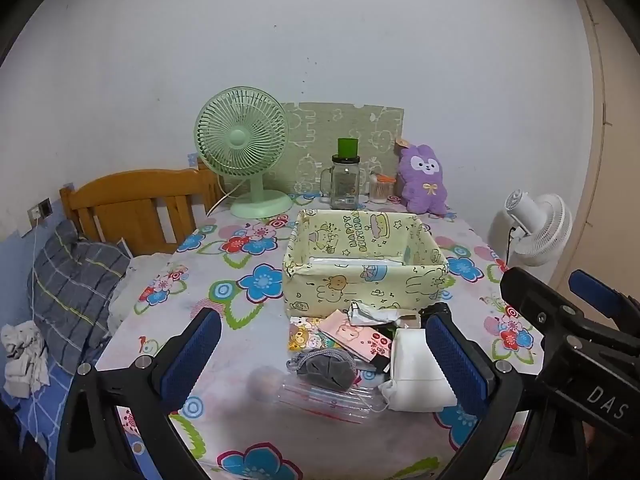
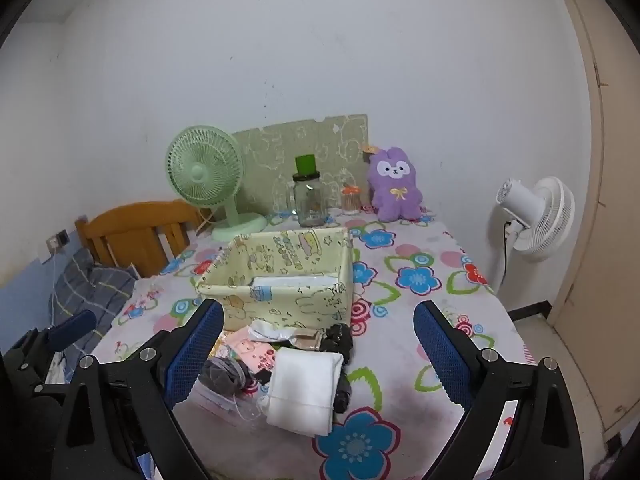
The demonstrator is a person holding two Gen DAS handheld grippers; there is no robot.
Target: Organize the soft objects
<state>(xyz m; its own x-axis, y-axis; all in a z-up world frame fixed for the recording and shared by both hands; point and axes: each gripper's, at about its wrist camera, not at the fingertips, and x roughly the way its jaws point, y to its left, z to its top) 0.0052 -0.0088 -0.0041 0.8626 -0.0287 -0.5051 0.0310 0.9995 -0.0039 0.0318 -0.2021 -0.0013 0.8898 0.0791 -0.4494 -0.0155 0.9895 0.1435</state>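
Left gripper [image 1: 324, 354] spread wide, blue-padded fingers [image 1: 192, 354] hovering on either side of the pile, gripping nothing. Right gripper [image 2: 318, 354] likewise wide open and empty, seen from the left wrist view as a black body at the right edge with "DAS" in white letters.

On the table [image 1: 248, 432], under a flowered cloth, a pile of soft things just in front of the fabric box [image 1: 362, 264]: a folded white cloth [image 1: 416, 376] to the right, a grey pouch [image 1: 326, 368] with a cord to the left, a clear plastic bag [image 1: 320, 398] beneath it, pink cartoon packets [image 1: 356, 336] behind, a crumpled white wrapper [image 1: 368, 312] touching the box front, a black bundle [image 2: 338, 338] at the far right of the pile.

Box pale yellow, printed with cartoon animals, "HAPPY BIRTHDAY" readable on the inner back wall; something flat and white lying inside.

Behind the box, by the wall: a green desk fan [image 1: 242, 148], a glass jar [image 1: 345, 180] with a green cup on top, a small jar [image 1: 379, 189] with an orange lid, a purple plush rabbit [image 1: 424, 180]. White fan [image 2: 536, 218] standing off the table's right side.
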